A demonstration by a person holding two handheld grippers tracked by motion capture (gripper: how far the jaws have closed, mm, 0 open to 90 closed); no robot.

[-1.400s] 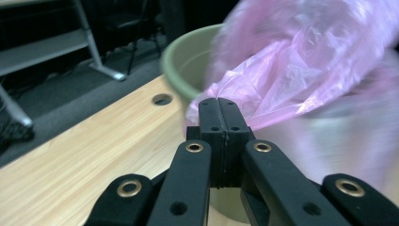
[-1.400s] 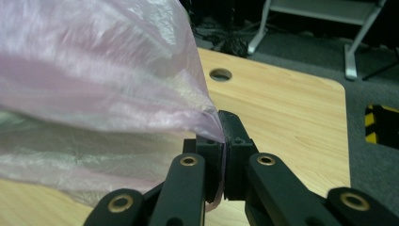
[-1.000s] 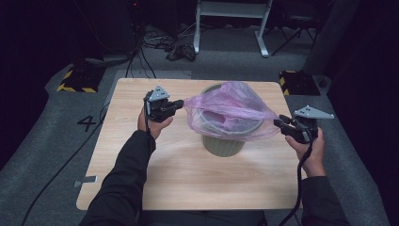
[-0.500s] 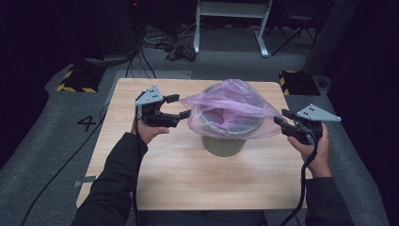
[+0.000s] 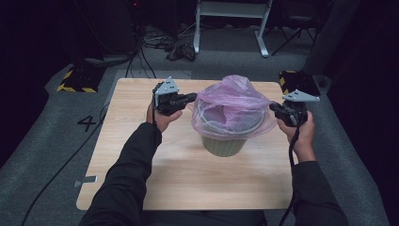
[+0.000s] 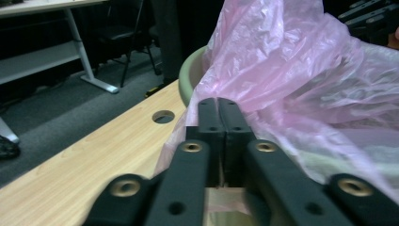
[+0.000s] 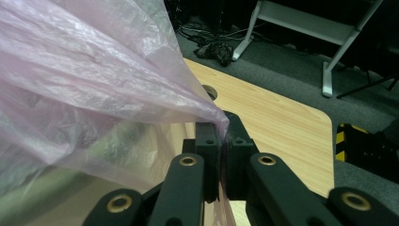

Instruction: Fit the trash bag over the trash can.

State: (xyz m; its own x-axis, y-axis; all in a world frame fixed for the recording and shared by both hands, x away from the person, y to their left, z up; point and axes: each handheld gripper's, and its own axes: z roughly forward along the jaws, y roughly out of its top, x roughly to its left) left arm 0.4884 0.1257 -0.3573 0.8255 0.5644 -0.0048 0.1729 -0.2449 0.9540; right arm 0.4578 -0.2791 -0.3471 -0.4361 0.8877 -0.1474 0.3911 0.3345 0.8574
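Dark floor, cables and a white desk frame lie beyond the wooden table, where a green bin stands upright near the middle, mouth up, so its long axis runs vertically.

A pink bag is draped over the bin's rim, bulging up above it and hanging a little way down the wall. At the left, the left gripper points right toward the bin; its jaws have just been closing and now stand pressed together, with the bag's left hem seemingly caught between them, as the left gripper view suggests, though the pinch itself is hard to make out. At the right, the right gripper points left; its jaws have also just closed, and pinch a drawn-out corner of the film, plain in the right gripper view.

The bag spans between the two grippers, left to right, with the bin directly between and slightly below them. Both hands sit about equally near the rim. The next move likely turns on pulling both hems outward and down evenly so the film seats around the rim.
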